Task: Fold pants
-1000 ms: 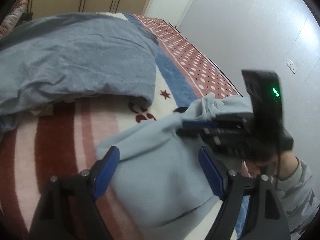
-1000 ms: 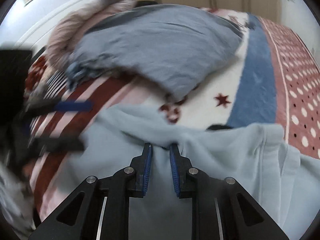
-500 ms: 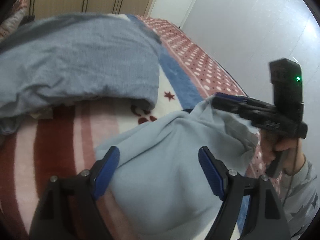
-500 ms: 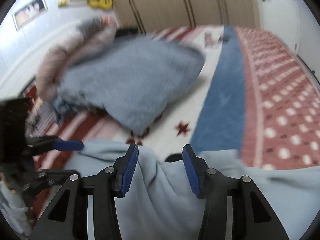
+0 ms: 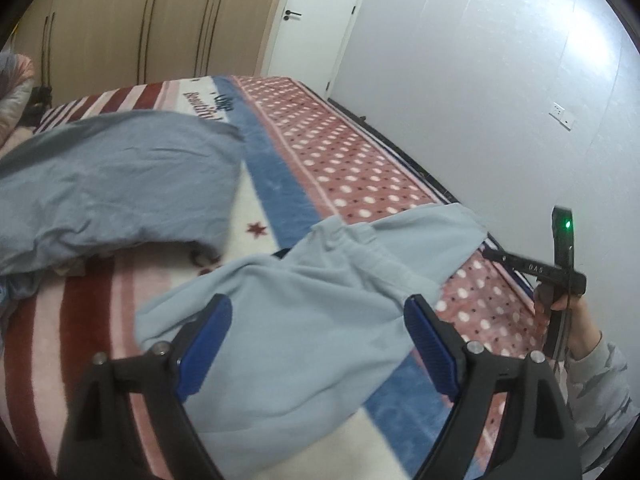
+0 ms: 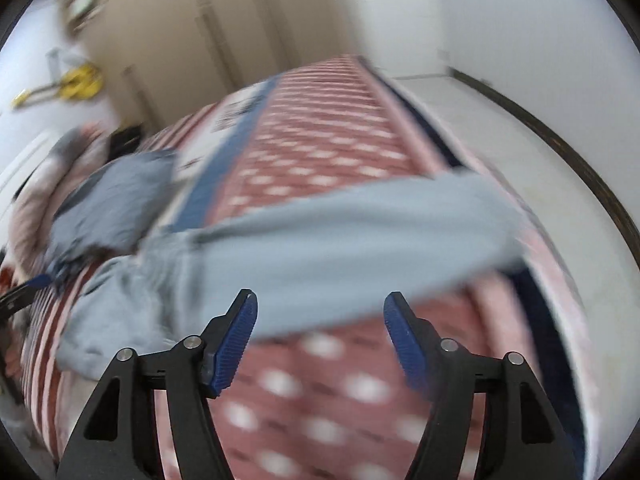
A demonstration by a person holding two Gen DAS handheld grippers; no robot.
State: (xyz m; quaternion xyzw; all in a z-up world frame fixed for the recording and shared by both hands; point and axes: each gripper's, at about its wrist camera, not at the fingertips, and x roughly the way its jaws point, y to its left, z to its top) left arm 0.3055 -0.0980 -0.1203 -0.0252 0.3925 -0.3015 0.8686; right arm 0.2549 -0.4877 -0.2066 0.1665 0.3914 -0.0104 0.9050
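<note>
On the bed [image 5: 360, 148], a pair of light blue pants [image 5: 304, 320] lies crumpled across the patterned blanket [image 5: 92, 312], its bunched waistband toward the middle of the bed and one end reaching to the bed's edge by the white wall [image 5: 500, 80]. The blanket runs in red and white stripes on one side, a blue band with small red stars in the middle, and red with white dots nearest the wall. The left tool [image 5: 318, 344] hangs just above the near part of the pants with its blue-padded fingers [image 5: 206, 336] spread wide, nothing between them. Off to the side, past the dotted strip, the right tool [image 5: 536, 270] shows in the left wrist view as a black bar with a green light, held in a hand [image 5: 554, 300] in a grey star-print sleeve; it sits apart from the cloth. From its own camera the right tool [image 6: 320, 336] is likewise spread wide and empty, poised over the dotted part of the blanket with the pants [image 6: 340, 248] stretched crosswise beyond its tips; that view is badly blurred. A grey-blue quilt [image 5: 116, 184] is heaped on the far side of the pants, its edge close to the waistband. Beige wardrobe doors [image 5: 160, 24] and a white door [image 5: 316, 20] stand behind the bed.
</note>
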